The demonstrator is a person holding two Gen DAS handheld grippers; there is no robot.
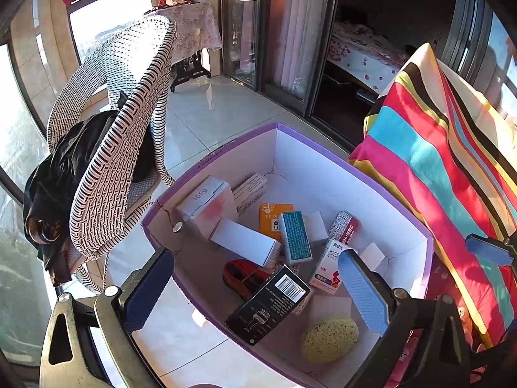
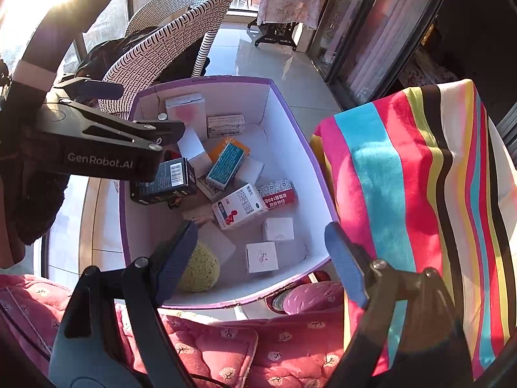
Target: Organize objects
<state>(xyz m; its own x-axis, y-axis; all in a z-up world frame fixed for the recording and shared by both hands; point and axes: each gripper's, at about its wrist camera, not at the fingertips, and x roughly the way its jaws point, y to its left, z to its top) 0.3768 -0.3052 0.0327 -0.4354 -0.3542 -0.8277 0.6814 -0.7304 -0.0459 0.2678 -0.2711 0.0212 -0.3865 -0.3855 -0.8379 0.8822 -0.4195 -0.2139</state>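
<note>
Left gripper [image 1: 258, 291] jaws wide, empty, over purple-rimmed box [image 1: 323, 153]. Black barcode carton [image 1: 268, 305] lies directly between its fingers, long axis diagonal across the gap, so left is nearer. Right gripper [image 2: 261, 262] also open, empty. Box holds small cartons and a yellow sponge [image 1: 329, 339].

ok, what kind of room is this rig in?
Looks like a home's sunlit enclosed balcony, likely off a bedroom: big windows, a woven chair, and a bed beyond the sliding door. A purple-edged box of small packages sits on the tiled floor.
</note>
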